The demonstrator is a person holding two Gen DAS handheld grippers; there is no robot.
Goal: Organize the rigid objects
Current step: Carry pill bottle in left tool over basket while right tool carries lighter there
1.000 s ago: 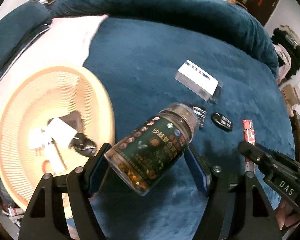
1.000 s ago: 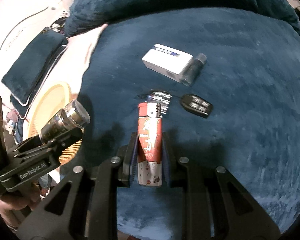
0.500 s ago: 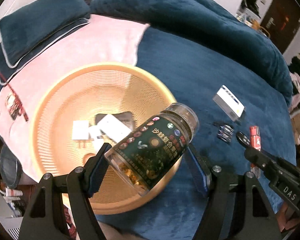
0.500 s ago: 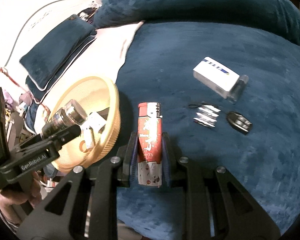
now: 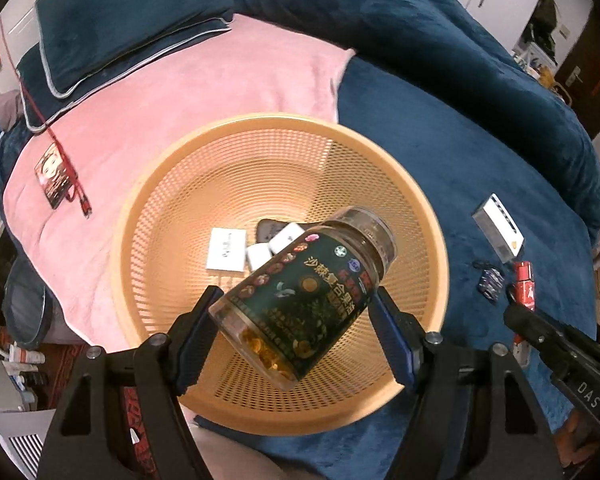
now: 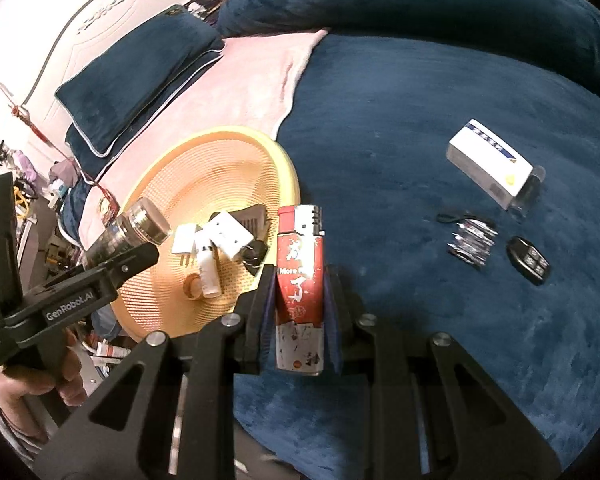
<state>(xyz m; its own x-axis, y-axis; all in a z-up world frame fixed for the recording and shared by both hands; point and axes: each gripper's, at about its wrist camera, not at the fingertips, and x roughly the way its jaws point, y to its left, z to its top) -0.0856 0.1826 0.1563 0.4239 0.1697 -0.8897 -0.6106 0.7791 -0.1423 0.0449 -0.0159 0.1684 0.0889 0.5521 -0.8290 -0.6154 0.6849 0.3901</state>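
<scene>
Bottle (image 5: 304, 300): pinched tilted by left gripper (image 5: 296, 320), over basket (image 5: 148, 216).
Lighter (image 6: 300, 280): clamped upright in right gripper (image 6: 300, 300), beside basket.

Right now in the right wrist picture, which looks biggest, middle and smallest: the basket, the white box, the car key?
1. basket
2. white box
3. car key
All lie at a similar range, so the order seems safe.

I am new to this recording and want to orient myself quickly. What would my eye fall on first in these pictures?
First, the clear plastic bottle with a dark green label, tilted and held between the left gripper fingers above the round orange mesh basket. Next, the red and white lighter, upright in the shut right gripper. Behind it, a white box and a black key fob lie on the dark blue blanket.
</scene>
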